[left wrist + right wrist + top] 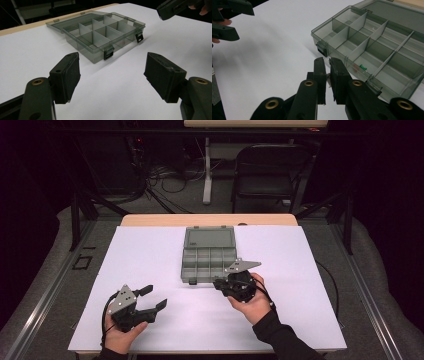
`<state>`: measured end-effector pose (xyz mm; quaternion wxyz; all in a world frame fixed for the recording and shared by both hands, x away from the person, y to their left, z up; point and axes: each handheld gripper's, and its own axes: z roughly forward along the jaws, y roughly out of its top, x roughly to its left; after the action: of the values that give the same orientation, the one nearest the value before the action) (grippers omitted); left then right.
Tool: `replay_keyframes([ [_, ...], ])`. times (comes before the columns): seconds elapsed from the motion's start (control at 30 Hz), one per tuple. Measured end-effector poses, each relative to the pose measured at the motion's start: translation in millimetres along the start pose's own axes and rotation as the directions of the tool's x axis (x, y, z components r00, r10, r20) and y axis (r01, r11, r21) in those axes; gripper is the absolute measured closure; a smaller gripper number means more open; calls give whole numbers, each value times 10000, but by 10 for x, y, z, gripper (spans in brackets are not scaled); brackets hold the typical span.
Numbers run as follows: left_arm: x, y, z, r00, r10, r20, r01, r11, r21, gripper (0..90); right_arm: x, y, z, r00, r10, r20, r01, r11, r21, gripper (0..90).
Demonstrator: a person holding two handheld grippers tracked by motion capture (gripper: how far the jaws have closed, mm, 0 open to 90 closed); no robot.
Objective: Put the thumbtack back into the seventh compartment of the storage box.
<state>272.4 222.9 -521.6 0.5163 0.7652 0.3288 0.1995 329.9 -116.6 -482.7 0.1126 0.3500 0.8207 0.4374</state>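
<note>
Room: dark, with a folding chair point(263, 170), table legs and loose cables on the floor beyond the far edge of the table.
Surface: wooden table point(210, 219) covered by a white sheet point(150, 260); the wood shows as a strip at the far edge.
Organizer box point(208, 253): clear grey plastic, lid swung open and lying flat on the far side; sits on the sheet at mid-table, toward the far edge. Dividers split it into small compartments; two black latches hang on its near wall.
Contents: a small green piece point(362, 66) lies in a compartment along the near wall, with a small reddish bit just beside it; too small to identify.
Left gripper point(152, 297): held low near the sheet's front left, well apart from the box. Jaws spread wide, nothing between them; they point toward the box.
Right gripper point(218, 284): just in front of the box's near wall, by its right latch. Jaws drawn nearly together with a thin gap; nothing seen held.
Hands: each wraps its gripper's body from below, dark sleeves at the bottom edge.
</note>
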Motion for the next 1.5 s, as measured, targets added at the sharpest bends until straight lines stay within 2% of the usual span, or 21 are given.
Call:
replay_keyframes([
  [0.33, 2, -1, 3, 10000, -17, 25, 17, 10000, 15, 282, -49, 147, 62, 9997, -43, 256, 40, 9999, 127, 836],
  [0.8, 9, -3, 5, 10000, -33, 78, 33, 10000, -1, 282, -218, 297, 277, 9967, 284, 758, -310, 9990, 322, 836],
  [1.13, 10, -5, 9, 9999, -55, 101, 55, 10000, 6, 282, -361, 275, 517, 9913, 655, 1144, -732, 9953, 638, 835],
  [1.5, 10, -7, 15, 9999, -59, 127, 59, 10000, 12, 282, -493, 227, 682, 9829, 844, 1636, -997, 9912, 876, 835],
])
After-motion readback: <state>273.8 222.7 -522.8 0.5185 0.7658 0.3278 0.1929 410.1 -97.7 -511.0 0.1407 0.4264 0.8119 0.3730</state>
